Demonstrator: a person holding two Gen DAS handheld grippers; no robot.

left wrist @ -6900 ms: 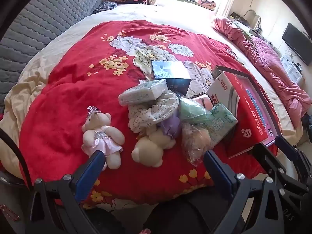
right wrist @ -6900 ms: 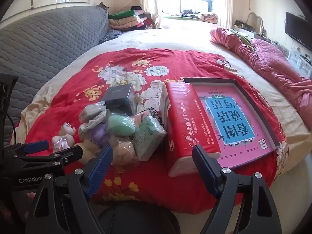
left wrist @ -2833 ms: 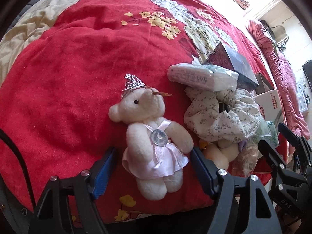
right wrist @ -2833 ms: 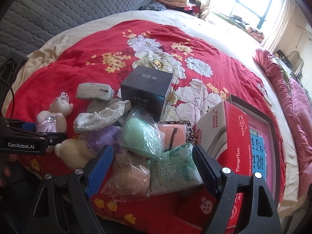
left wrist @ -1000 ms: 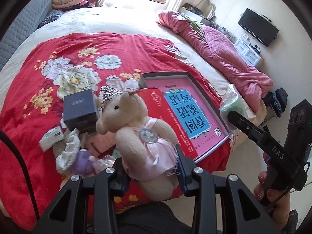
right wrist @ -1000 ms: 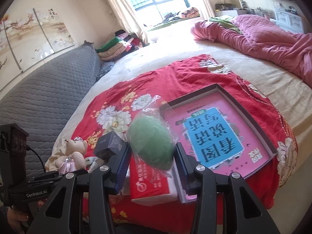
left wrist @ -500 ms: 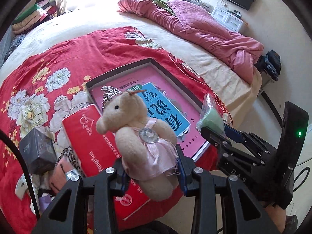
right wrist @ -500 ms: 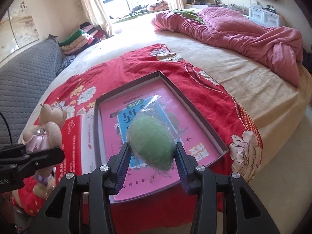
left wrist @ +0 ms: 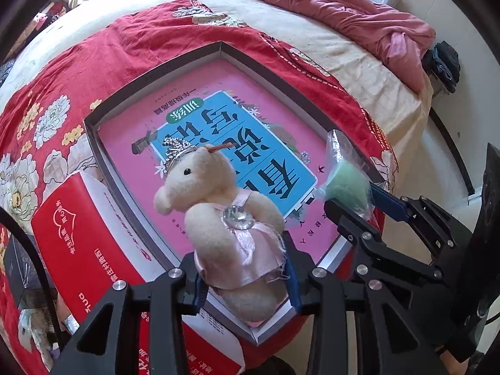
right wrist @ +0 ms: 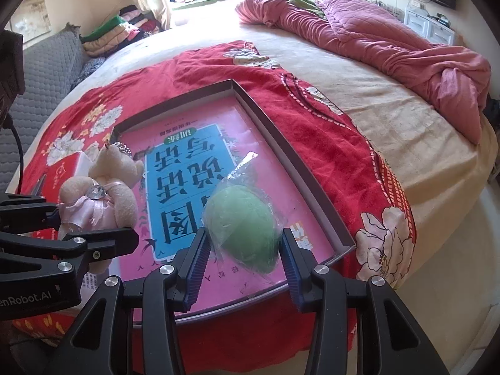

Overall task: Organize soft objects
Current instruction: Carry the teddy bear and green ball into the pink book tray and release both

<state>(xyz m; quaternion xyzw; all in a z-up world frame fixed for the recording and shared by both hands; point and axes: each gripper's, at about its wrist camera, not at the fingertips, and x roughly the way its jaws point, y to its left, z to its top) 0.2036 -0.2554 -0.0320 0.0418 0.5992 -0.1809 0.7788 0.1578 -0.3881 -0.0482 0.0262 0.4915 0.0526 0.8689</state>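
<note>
My left gripper [left wrist: 245,281] is shut on a cream teddy bear [left wrist: 218,206] in a pink dress and silver crown, held above the near left part of a shallow box lid [left wrist: 150,75] with a pink and blue printed floor. The bear also shows in the right wrist view [right wrist: 103,193]. My right gripper [right wrist: 243,262] is shut on a green sponge in a clear plastic bag [right wrist: 243,222], held over the lid's near right part [right wrist: 281,143]. The bagged sponge also shows in the left wrist view [left wrist: 347,184].
A red tissue pack [left wrist: 87,250] lies left of the lid on the red flowered blanket [left wrist: 150,34]. A dark box [left wrist: 15,265] and other soft items sit at the far left. A crumpled pink quilt [right wrist: 375,37] lies across the bed beyond. The bed edge is on the right.
Both grippers have moved closer over the box lid, each still holding its item. The lid now fills more of both views.
</note>
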